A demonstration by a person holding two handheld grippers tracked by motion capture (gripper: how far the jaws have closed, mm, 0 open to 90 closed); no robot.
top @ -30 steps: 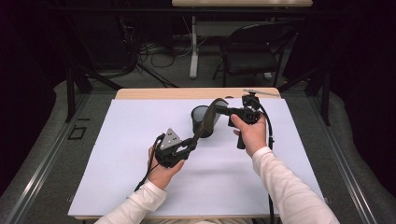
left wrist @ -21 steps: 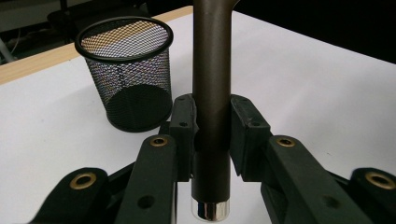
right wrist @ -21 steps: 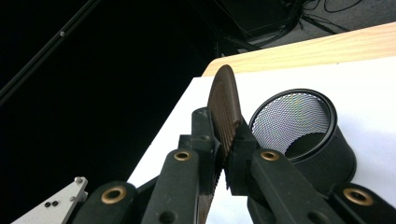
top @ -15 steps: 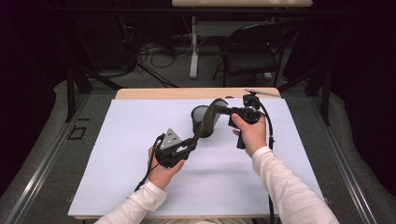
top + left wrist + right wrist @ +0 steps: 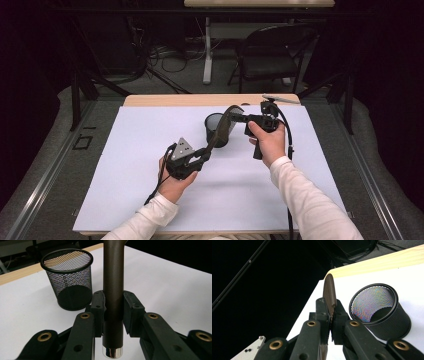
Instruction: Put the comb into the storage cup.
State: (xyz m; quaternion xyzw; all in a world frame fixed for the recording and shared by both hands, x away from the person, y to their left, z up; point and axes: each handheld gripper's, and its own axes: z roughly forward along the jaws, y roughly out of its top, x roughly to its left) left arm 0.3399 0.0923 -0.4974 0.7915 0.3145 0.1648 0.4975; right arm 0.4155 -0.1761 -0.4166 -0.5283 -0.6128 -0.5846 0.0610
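Observation:
A long dark brown utensil [image 5: 220,131] with a chrome-capped handle is held between both grippers above the white table cover [image 5: 125,180]. My left gripper [image 5: 204,154] is shut on its round handle [image 5: 113,285], near the chrome end [image 5: 113,353]. My right gripper [image 5: 239,119] is shut on the flat thin head [image 5: 329,291], which stands edge-on between the pads. A black wire-mesh cup [image 5: 214,125] stands upright just behind the utensil, open end up [image 5: 67,277], and looks empty [image 5: 384,322].
The bare wooden edge of the table [image 5: 190,100] runs along the far side, with a slim pen-like item [image 5: 280,98] lying on it at the right. A folding chair [image 5: 272,55] and cables sit on the floor beyond.

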